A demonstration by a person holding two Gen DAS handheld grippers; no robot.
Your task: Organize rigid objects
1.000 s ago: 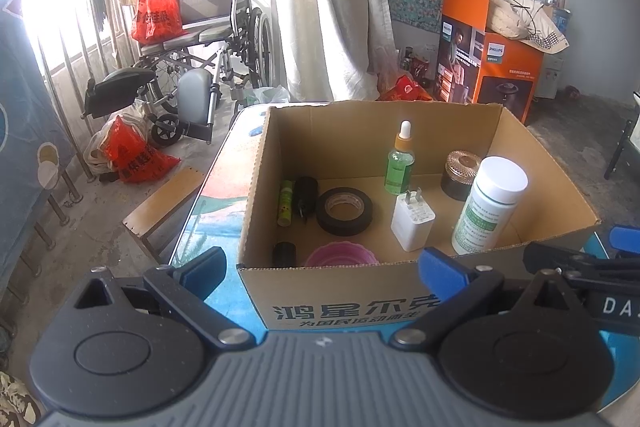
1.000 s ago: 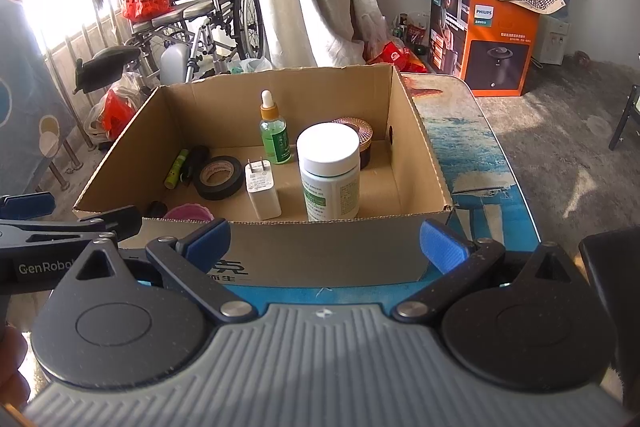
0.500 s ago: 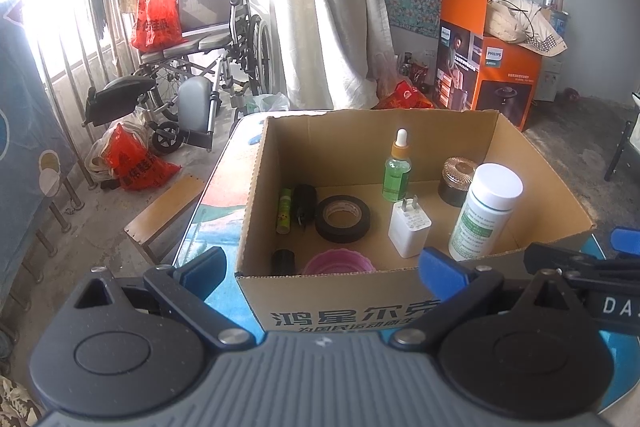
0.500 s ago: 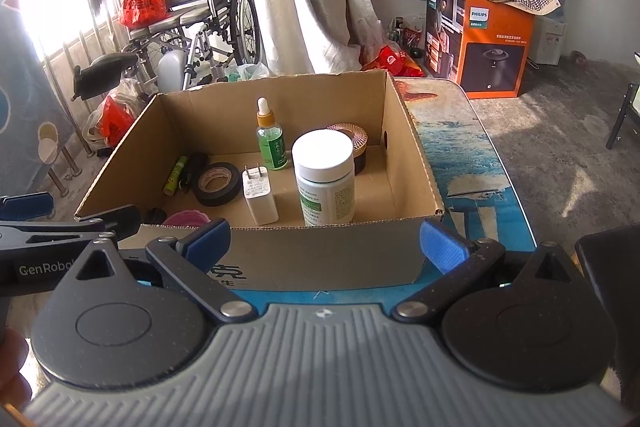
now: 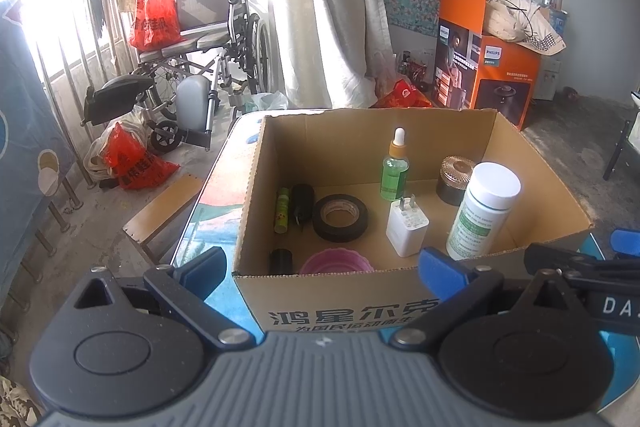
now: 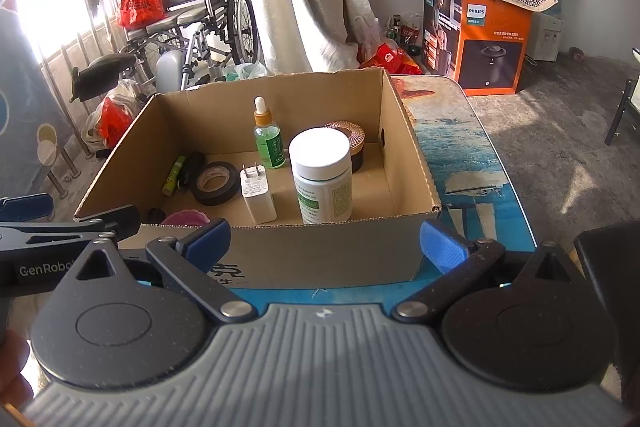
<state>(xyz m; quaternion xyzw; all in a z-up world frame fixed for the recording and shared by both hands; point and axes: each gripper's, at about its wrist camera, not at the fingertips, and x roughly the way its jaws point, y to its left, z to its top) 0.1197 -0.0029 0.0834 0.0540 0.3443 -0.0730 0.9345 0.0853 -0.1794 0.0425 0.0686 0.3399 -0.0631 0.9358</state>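
An open cardboard box (image 5: 532, 155) (image 6: 404, 123) stands on a blue patterned table (image 6: 472, 147). Inside it stand a white-capped pill bottle (image 5: 482, 215) (image 6: 322, 179), a green dropper bottle (image 5: 395, 167) (image 6: 267, 135), a white charger plug (image 5: 407, 227) (image 6: 257, 193) and a dark jar with a copper lid (image 5: 456, 179) (image 6: 352, 141). A black tape roll (image 5: 340, 217) (image 6: 214, 183), a small green tube (image 5: 282, 209) (image 6: 173, 175) and a pink bowl (image 5: 334, 262) (image 6: 185, 217) lie in it too. My left gripper (image 5: 320, 265) and my right gripper (image 6: 324, 241) both hang open in front of the box's near wall, holding nothing.
A wheelchair (image 5: 208, 39) with red bags (image 5: 154, 15) stands back left by a curtain (image 5: 336, 7). An orange Philips carton (image 5: 488, 67) sits on the floor at the back right. A wooden bench (image 5: 160, 215) lies left of the table. A dark chair edge (image 6: 612, 291) is at right.
Both grippers have drawn back and risen slightly from the box, so it looks a little smaller and lower. The box contents have not moved.
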